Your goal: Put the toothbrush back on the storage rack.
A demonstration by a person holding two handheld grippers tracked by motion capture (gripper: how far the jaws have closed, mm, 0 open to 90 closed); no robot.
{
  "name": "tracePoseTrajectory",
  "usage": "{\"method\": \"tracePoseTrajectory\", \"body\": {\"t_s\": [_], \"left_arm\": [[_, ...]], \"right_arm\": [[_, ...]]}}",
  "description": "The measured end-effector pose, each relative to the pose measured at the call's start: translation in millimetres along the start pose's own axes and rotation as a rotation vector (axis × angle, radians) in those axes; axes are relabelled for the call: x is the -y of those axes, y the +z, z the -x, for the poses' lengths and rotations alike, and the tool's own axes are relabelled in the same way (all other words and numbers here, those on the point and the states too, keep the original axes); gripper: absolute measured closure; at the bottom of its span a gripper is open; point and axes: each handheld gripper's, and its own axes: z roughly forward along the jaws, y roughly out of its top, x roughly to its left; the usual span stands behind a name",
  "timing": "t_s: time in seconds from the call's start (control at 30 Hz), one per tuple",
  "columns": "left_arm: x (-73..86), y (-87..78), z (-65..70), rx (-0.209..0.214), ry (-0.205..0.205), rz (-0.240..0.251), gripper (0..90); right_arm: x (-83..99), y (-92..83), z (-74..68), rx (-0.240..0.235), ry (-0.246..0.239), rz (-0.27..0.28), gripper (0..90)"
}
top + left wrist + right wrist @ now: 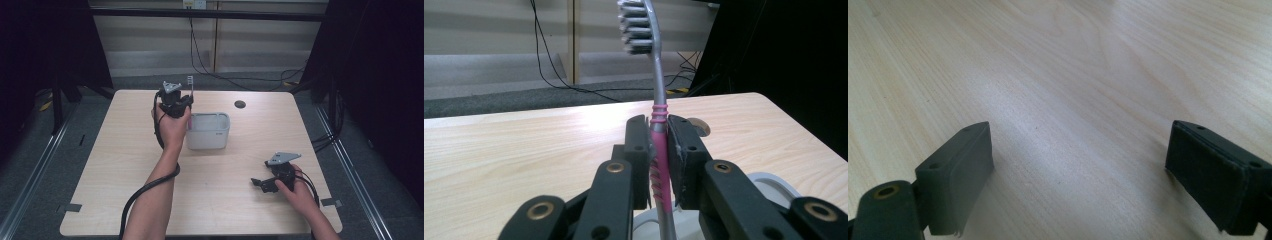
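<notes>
No lettering can be read anywhere. The white basket (208, 131) carries a small dark mark low on its front wall, toward its right corner. It is too small to make out.

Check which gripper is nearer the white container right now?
Left. The left gripper hangs beside the white container at its far left corner, clamped on a toothbrush held upright. The right gripper rests apart on the table, toward its near right side, jaws open.

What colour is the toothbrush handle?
The toothbrush handle is pink and grey, with grey bristles; it shows best in the left gripper view.
</notes>
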Motion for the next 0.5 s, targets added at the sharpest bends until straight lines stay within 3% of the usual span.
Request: {"method": "tracePoseTrajectory", "body": {"t_s": [0.5], "left_arm": [[3.1,2.6,-2.6,-0.018,0.008,0.002,80.4]], "right_arm": [[0.0,0.0,0.0,0.0,0.001,0.001,11.0]]}}
